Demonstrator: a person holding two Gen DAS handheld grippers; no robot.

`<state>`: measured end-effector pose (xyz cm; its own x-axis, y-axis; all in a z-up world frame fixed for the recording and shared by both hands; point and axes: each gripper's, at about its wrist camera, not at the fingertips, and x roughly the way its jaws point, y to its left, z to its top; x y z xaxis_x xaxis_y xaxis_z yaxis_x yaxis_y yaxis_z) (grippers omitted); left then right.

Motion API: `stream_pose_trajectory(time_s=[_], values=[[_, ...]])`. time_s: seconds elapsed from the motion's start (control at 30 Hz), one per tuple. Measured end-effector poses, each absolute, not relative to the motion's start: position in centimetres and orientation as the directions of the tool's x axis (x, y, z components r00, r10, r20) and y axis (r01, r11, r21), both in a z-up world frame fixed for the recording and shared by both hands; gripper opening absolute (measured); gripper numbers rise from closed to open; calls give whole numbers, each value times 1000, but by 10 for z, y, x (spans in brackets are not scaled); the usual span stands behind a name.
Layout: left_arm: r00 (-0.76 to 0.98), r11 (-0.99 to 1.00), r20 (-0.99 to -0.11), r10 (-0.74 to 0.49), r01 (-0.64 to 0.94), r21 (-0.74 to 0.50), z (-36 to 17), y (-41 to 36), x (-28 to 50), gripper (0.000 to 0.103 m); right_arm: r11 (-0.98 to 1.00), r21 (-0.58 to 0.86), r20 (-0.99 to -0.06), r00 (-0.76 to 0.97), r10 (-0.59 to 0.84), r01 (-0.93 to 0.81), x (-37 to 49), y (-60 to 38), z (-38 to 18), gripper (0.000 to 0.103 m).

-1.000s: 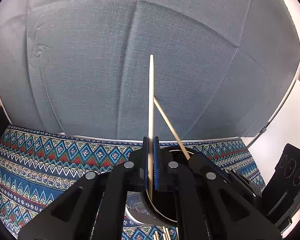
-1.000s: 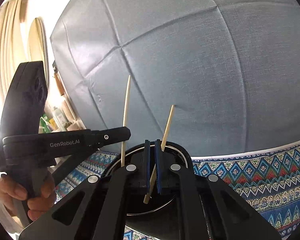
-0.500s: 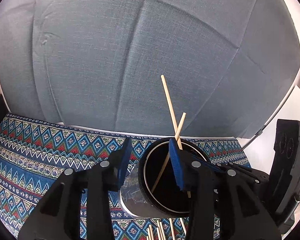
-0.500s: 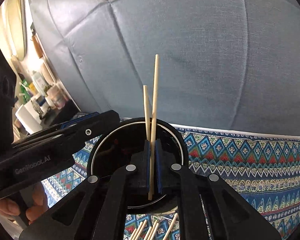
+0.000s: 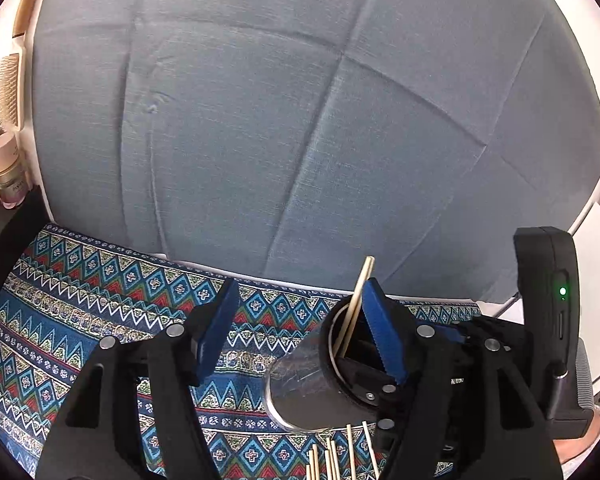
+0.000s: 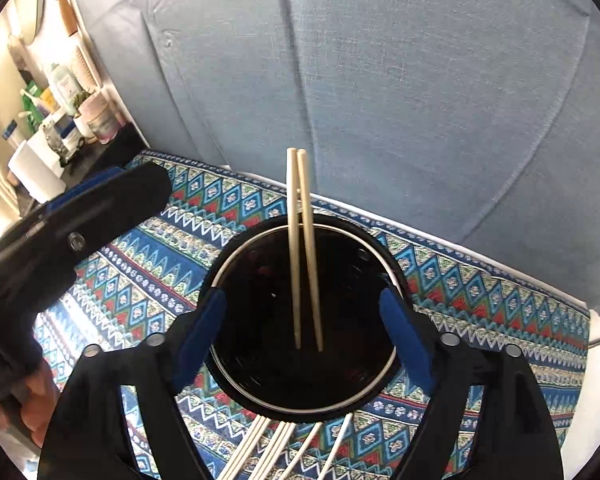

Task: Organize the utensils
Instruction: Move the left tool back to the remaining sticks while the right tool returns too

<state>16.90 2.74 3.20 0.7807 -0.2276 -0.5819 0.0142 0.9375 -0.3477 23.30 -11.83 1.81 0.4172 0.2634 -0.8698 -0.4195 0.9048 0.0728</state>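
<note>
Wooden chopsticks [image 6: 303, 248] now stand loose together in the black cup [image 6: 236, 276]; both hand-held grippers, right [image 6: 303, 336] and left [image 5: 296, 332], have let go, jaws wide and empty. More sticks [image 6: 276, 448] wait nearby.

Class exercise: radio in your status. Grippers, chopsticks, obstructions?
Left gripper open, right gripper open, both empty. Two chopsticks standing in cup. More chopsticks loose on tablecloth. Nothing blocking.

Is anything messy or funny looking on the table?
A bit messy. Several loose chopsticks lie fanned out on the patterned cloth just in front of the holder, not in it. Two chopsticks stand inside, leaning together against the far rim. Nothing looks spilled or broken.
</note>
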Motion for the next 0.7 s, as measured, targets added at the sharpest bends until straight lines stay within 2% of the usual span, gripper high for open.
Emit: stream_pose_trajectory(time_s=[0.07, 0.1, 0.33, 0.47, 0.7], values=[[781, 936, -587, -213, -10, -352, 34, 37, 167, 71, 907, 77, -857, 437, 272, -413, 223, -123, 24, 80], [781, 933, -589, -210, -19, -359, 34, 42, 165, 75, 912, 74, -855, 445, 267, -404, 219, -125, 28, 85], [769, 928, -604, -210, -38, -372, 36, 61, 155, 97, 939, 64, -801, 543, 251, -338, 176, -162, 50, 87], [736, 938, -640, -220, -20, -346, 28, 52, 148, 97, 956, 79, -801, 553, 229, -283, 150, -191, 41, 89], [641, 951, -733, -226, -19, -310, -13, 37, 133, 97, 979, 77, -875, 458, 158, -190, 118, -223, -3, 89]])
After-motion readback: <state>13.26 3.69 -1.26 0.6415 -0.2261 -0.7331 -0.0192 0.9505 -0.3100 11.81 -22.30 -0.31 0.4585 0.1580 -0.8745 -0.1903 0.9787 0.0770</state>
